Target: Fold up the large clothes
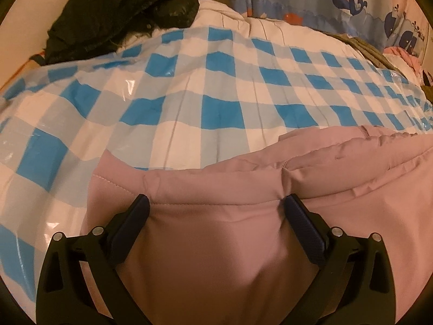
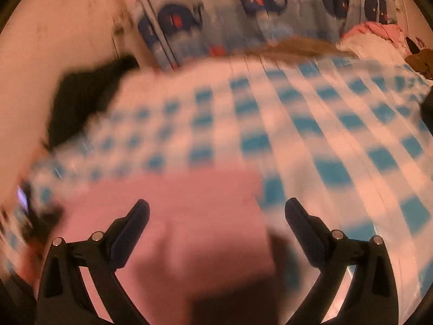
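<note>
Pink padded garment (image 1: 230, 243) nearest the lens, filling the lower half of the left wrist view; a stitched, doubled edge running straight across between the fingertips of the left tool (image 1: 216, 203). Laid on a blue-and-white checked plastic sheet (image 1: 203, 94) that covers the bed. Same garment (image 2: 176, 216) in the right wrist view, low and left of centre, its right-hand border ending well short of that tool's right finger; whole view smeared by motion, detail unreliable.

Beyond the sheet: whale-print curtain (image 1: 324, 0) along the far side; black jacket (image 1: 121, 13) heaped at the far left corner; small pink bundle (image 1: 406, 57) at the far right edge.

Left tool: jaws spread wide, both fingers pressed to or resting on the folded edge, nothing pinched. Right tool (image 2: 216, 205): jaws likewise spread wide, hanging over the garment, contact with the cloth not determinable through the blur.

Judged step: between grasps, one fold seemingly laid along the garment's far edge, further folds outstanding. Proportion of task complete not assessable, since the full outline lies outside both views.

Next move requires: each tool brought to a free edge or corner, jaws closed on all layers of the padding, both sides lifted together and carried across evenly. Bulky fill likely to spring back; slick sheet beneath likely to let the bundle slide.
</note>
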`<state>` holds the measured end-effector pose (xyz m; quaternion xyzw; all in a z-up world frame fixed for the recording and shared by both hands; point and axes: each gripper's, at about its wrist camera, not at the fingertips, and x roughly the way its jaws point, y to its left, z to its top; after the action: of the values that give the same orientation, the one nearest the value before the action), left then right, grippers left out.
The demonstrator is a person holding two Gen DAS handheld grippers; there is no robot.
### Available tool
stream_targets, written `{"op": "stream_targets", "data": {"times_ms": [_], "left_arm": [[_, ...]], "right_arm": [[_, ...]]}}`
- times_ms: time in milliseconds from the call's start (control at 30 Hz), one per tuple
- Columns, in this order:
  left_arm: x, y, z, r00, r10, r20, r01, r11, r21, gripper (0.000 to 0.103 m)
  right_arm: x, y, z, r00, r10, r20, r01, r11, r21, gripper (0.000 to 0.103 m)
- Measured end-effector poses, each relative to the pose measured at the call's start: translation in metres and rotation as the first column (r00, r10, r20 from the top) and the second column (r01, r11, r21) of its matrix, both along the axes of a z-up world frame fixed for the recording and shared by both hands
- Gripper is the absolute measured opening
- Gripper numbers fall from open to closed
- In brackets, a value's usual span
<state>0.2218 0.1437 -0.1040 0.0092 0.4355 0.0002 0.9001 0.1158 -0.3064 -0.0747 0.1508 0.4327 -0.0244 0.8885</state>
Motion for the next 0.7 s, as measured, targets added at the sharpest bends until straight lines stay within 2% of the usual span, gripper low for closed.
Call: {"op": "stream_targets", "data": {"times_ms": [33,67,100,167,267,333,400,433,500,567,633,700], "left_arm": [[-0.003,0.000,0.003,1.000,-0.004,0.014,0.004,1.000,-0.010,0.097],[-0.005,-0.001,0.004,1.000,-0.005,0.025,0.005,1.000,-0.010,0.097],[-0.006,-0.002,0.005,1.000,-0.002,0.029,0.003,1.000,-0.002,0.097],[-0.004,-0.001,0.003,1.000,0.000,0.031,0.000,1.000,-0.001,0.097],[0.000,0.001,0.000,1.000,-0.001,0.014,0.001,1.000,-0.023,0.097],[-0.001,-0.001,0.000,1.000,-0.001,0.001,0.001,1.000,-0.008,0.097],[-0.004,0.001,0.008,0.998,-0.002,-0.058,0.002,1.000,-0.006,0.096],[-0.011,0.006,0.018,0.997,0.009,-0.074,-0.012,0.999,-0.034,0.096],[-0.049,0.024,0.047,0.999,-0.012,-0.044,0.003,0.980,-0.198,0.096],[-0.094,0.037,0.067,1.000,-0.029,-0.012,0.024,0.960,-0.279,0.096],[-0.159,0.055,0.079,0.999,-0.050,0.010,0.051,0.929,-0.366,0.096],[-0.211,0.070,0.074,0.998,-0.054,-0.013,0.043,0.894,-0.447,0.096]], "right_arm": [[-0.003,-0.005,-0.019,0.999,-0.014,-0.051,0.015,1.000,0.022,0.096],[-0.004,-0.016,-0.043,0.996,-0.024,-0.086,0.035,0.991,0.128,0.096],[-0.003,-0.030,-0.055,0.995,-0.041,-0.089,0.060,0.975,0.215,0.096],[-0.002,-0.035,-0.053,0.994,-0.086,-0.061,0.097,0.975,0.199,0.096],[-0.001,-0.032,-0.053,0.995,-0.081,-0.061,0.091,0.979,0.184,0.096],[0.000,-0.037,-0.055,0.994,-0.071,-0.085,0.089,0.968,0.233,0.096],[0.001,-0.046,-0.054,0.988,-0.039,-0.147,0.082,0.953,0.293,0.096],[-0.006,-0.051,-0.041,0.987,-0.041,-0.155,0.085,0.955,0.286,0.096],[-0.035,-0.061,-0.010,0.997,-0.031,-0.066,0.052,0.941,0.334,0.096],[-0.080,-0.065,0.015,1.000,-0.014,-0.024,0.022,0.928,0.372,0.096],[-0.127,-0.065,0.022,0.999,0.019,-0.044,0.001,0.911,0.412,0.096],[-0.165,-0.060,0.017,0.997,0.035,-0.073,-0.001,0.903,0.429,0.096]]}}
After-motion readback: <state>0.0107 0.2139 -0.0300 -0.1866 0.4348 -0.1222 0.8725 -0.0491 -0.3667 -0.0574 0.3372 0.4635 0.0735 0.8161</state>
